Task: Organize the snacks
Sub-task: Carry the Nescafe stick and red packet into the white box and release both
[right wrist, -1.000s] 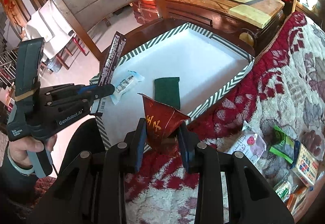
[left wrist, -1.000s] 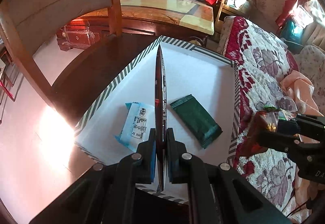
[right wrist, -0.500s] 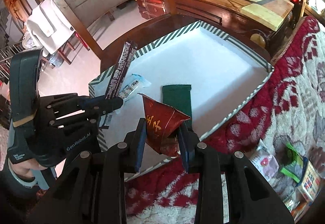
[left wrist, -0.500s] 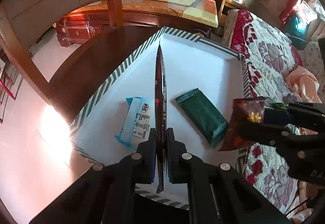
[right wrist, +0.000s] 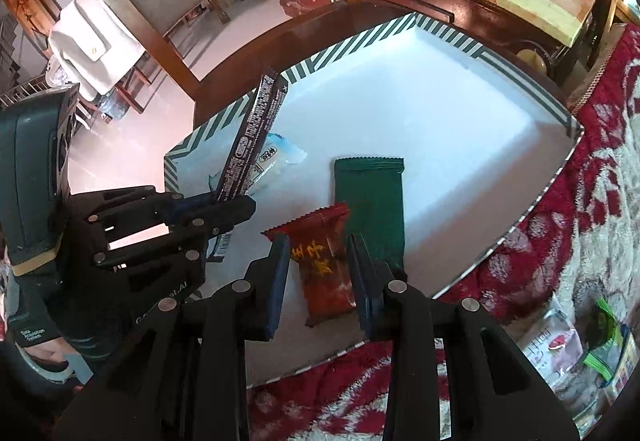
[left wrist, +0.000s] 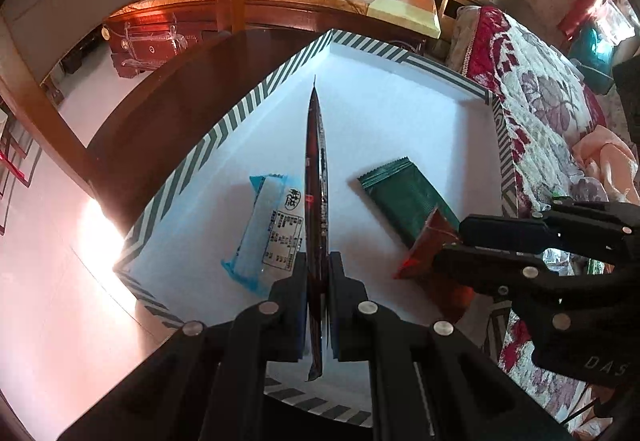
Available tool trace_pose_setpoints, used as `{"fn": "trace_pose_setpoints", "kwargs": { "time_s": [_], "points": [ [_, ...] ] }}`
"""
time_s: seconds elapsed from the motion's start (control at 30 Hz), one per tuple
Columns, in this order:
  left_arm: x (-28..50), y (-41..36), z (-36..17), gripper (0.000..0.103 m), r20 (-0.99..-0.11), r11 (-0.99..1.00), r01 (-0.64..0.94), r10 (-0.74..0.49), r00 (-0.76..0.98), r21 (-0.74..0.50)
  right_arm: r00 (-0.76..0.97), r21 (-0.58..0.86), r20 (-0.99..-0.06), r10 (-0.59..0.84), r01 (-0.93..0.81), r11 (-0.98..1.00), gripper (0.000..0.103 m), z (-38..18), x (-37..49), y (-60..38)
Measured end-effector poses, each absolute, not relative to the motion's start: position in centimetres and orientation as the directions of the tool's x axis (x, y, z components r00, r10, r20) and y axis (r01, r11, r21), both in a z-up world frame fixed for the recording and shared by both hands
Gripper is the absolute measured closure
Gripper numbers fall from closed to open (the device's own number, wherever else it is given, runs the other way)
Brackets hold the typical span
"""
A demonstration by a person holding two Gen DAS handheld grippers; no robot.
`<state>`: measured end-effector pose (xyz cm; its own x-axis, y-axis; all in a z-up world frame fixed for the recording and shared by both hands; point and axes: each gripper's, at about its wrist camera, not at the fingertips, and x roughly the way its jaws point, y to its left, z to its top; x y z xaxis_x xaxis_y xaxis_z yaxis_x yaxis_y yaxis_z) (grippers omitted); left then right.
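we hold a dark bar (left wrist: pixel 317 177) edge-up in our left gripper (left wrist: pixel 318 273), clamped tight over the box (left wrist: pixel 224 129). our right gripper (right wrist: pixel 320 265) pinches a red packet (right wrist: pixel 322 261) above the box, beside the green packet (right wrist: pixel 370 201) and blue packet (left wrist: pixel 266 225) lying inside.

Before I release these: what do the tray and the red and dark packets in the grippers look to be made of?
Tray: looks like cardboard, matte white inside with a printed striped rim. Red packet in the right gripper: glossy plastic film, creased, crimped end. Dark packet in the left gripper: thin flat wrapper, shiny; film or foil, hard to tell.
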<state>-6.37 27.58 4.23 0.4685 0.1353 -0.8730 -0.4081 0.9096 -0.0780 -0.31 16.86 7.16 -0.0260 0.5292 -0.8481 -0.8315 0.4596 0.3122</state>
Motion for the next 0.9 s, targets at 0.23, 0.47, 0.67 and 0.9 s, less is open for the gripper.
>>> {"fn": "trace_pose_setpoints", "kwargs": {
  "time_s": [0.23,0.47,0.67,0.9],
  "points": [
    [-6.3,27.6,4.3,0.091,-0.874,0.905,-0.422,0.155,0.46,-0.061,-0.028,0.347,-0.833,0.552,-0.805,0.481,0.074,7.3,0.0,16.0],
    [-6.9,27.6,5.2,0.033,-0.859,0.889,-0.456,0.206,0.469,-0.035,-0.014,0.354,-0.82,0.572,-0.798,0.487,0.062,8.2,-0.4,14.9],
    [-7.1,27.2,6.4,0.026,-0.838,0.886,-0.464,0.245,0.487,-0.01,-0.002,0.36,-0.807,0.591,-0.795,0.488,0.057,8.9,-1.0,13.4],
    [-7.1,25.6,7.5,0.023,-0.827,0.894,-0.447,0.242,0.507,-0.013,0.034,0.362,-0.8,0.6,-0.769,0.527,0.053,9.3,-1.0,10.5]
  ]
}}
